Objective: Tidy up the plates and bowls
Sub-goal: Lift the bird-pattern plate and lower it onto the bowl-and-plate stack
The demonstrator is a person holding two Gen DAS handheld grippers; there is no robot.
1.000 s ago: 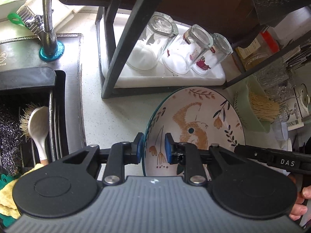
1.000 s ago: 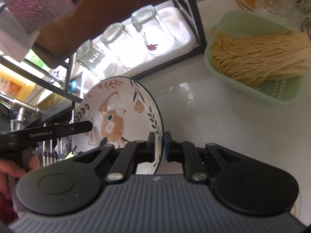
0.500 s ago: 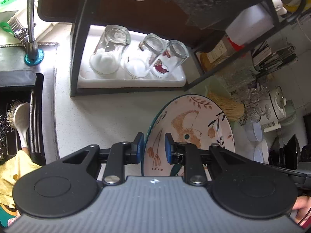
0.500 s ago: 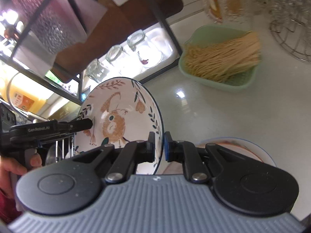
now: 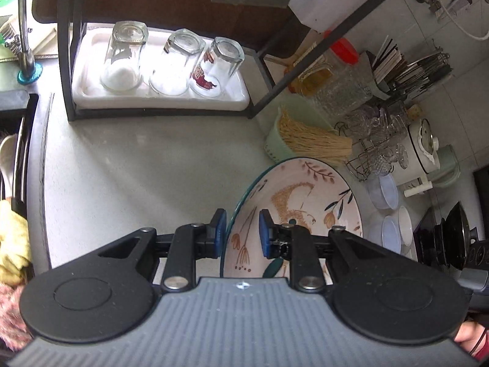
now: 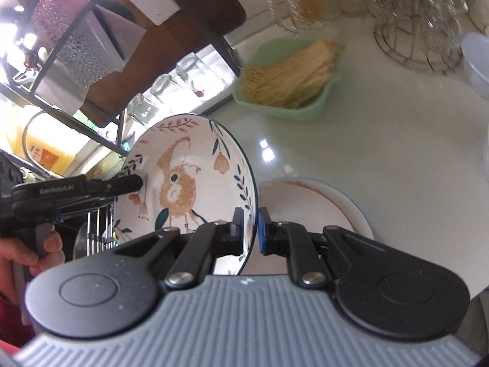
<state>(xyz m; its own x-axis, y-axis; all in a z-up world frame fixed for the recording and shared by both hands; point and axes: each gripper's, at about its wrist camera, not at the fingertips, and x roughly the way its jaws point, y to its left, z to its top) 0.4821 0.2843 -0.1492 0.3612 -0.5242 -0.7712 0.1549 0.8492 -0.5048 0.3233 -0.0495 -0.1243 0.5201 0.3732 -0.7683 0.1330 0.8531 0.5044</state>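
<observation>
Grippers met on one painted bowl (image 5: 302, 202), which served as the landmark for everything else. Nearest, the left gripper (image 5: 243, 232) was clamped on the bowl's left rim with a blue pad on each side of the wall, and the right gripper (image 6: 251, 227) pinched the opposite rim the same way. The bowl hung tilted above the pale counter (image 5: 146, 165), its bird-and-leaf picture facing both cameras, and it held nothing. Just beneath its right side lay a plate (image 6: 321, 205), flat on the counter and bare. Beyond the bowl sat a green basket (image 6: 293, 104) filled with dry noodles (image 6: 290, 76). Further off and to the bowl's left, a white tray (image 5: 159, 98) under a black rack (image 5: 65, 61) carried three glasses (image 5: 177, 61), mouths down. To the far right of the bowl, small white bowls (image 5: 385, 189) stood near a wire stand of glassware (image 5: 376, 146).
</observation>
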